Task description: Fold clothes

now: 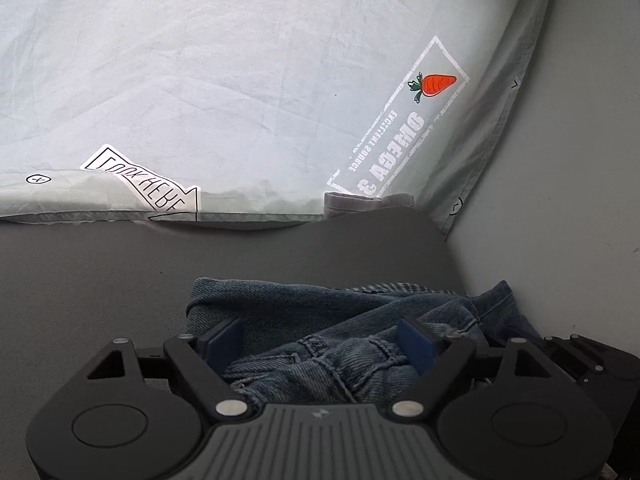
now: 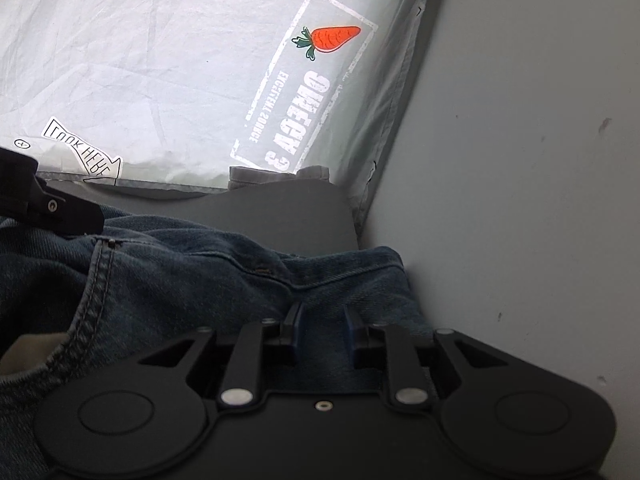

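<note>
A pair of blue jeans (image 1: 300,308) lies crumpled on a dark grey pad (image 1: 120,280), near its right edge. My left gripper (image 1: 320,340) stands open and wide just above the denim, its blue pads (image 1: 224,340) clear of the cloth on either side. In the right wrist view the jeans (image 2: 180,272) spread out to the left, showing a pocket seam and the waistband. My right gripper (image 2: 324,326) holds its jaws narrow, with denim filling the gap between the pads. Part of the left gripper (image 2: 48,204) shows at the left edge of that view.
Beyond the pad lies a pale printed sheet (image 1: 240,80) with a carrot picture (image 1: 436,84) and a "LOOK HERE" arrow (image 1: 140,184). A small grey folded cloth (image 1: 360,204) sits at the sheet's near edge. A pale grey surface (image 2: 520,160) runs along the right.
</note>
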`<state>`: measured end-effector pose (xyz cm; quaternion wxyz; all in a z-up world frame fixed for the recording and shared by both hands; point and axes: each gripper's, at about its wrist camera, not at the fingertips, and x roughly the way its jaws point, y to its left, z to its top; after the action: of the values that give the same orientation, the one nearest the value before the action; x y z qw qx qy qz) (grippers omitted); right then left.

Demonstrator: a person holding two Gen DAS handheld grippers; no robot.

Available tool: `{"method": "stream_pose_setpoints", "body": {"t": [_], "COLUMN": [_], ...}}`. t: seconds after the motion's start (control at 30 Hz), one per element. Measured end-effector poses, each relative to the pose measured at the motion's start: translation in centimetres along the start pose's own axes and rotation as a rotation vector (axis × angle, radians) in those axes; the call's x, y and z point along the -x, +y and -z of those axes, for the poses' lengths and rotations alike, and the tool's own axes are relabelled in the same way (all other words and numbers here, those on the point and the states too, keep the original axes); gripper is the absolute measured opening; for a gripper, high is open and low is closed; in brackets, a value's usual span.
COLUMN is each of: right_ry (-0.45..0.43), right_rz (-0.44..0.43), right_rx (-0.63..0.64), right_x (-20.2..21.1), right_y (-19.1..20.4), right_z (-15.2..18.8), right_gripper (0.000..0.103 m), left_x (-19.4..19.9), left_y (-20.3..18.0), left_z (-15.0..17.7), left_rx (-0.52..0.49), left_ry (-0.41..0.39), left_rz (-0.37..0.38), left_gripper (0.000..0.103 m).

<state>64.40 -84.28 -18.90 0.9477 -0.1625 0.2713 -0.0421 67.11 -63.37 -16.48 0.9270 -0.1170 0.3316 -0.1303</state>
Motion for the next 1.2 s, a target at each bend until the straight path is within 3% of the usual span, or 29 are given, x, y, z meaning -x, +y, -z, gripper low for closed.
{"method": "stream_pose_setpoints", "body": {"t": [0.13, 0.27, 0.4, 0.5, 0.57, 0.67, 0.83, 1.03, 1.2], "right_ry": [0.02, -0.039, -0.086, -0.102, -0.111, -0.124, -0.146, -0.14, -0.15], "right_rz": [0.088, 0.048, -0.016, -0.048, -0.088, -0.151, -0.2, -0.26, -0.292], "right_rx": [0.105, 0.006, -0.078, -0.111, -0.151, -0.203, -0.167, -0.133, -0.12], "right_x": [3.3, 10.0, 17.3, 22.6, 25.6, 29.7, 35.2, 40.1, 44.1], "right_y": [0.9, 0.6, 1.4, 2.7, 3.3, 4.1, 6.8, 12.0, 17.6], "right_z": [-1.7, -3.2, -3.5, -3.2, -2.8, -2.3, -1.7, -2.0, -3.0], "right_gripper": [0.056, 0.071, 0.082, 0.088, 0.099, 0.102, 0.102, 0.102, 0.102], "left_x": [6.7, 15.0, 24.2, 30.0, 33.2, 36.4, 41.9, 48.4, 53.0], "left_y": [0.8, 1.6, 4.8, 6.6, 7.8, 9.2, 11.8, 13.3, 16.6], "left_z": [-0.6, 0.3, 2.5, 4.7, 6.2, 8.0, 10.4, 11.6, 12.7], "left_rx": [0.005, -0.017, 0.009, 0.044, 0.049, 0.069, 0.238, 0.148, 0.103], "left_ry": [-0.009, -0.06, -0.087, -0.112, -0.104, -0.073, -0.128, -0.177, -0.186], "left_rz": [0.061, 0.048, -0.036, -0.084, -0.111, -0.122, -0.091, -0.233, -0.243], "left_gripper": [0.085, 0.094, 0.103, 0.103, 0.103, 0.103, 0.103, 0.103, 0.103]}}
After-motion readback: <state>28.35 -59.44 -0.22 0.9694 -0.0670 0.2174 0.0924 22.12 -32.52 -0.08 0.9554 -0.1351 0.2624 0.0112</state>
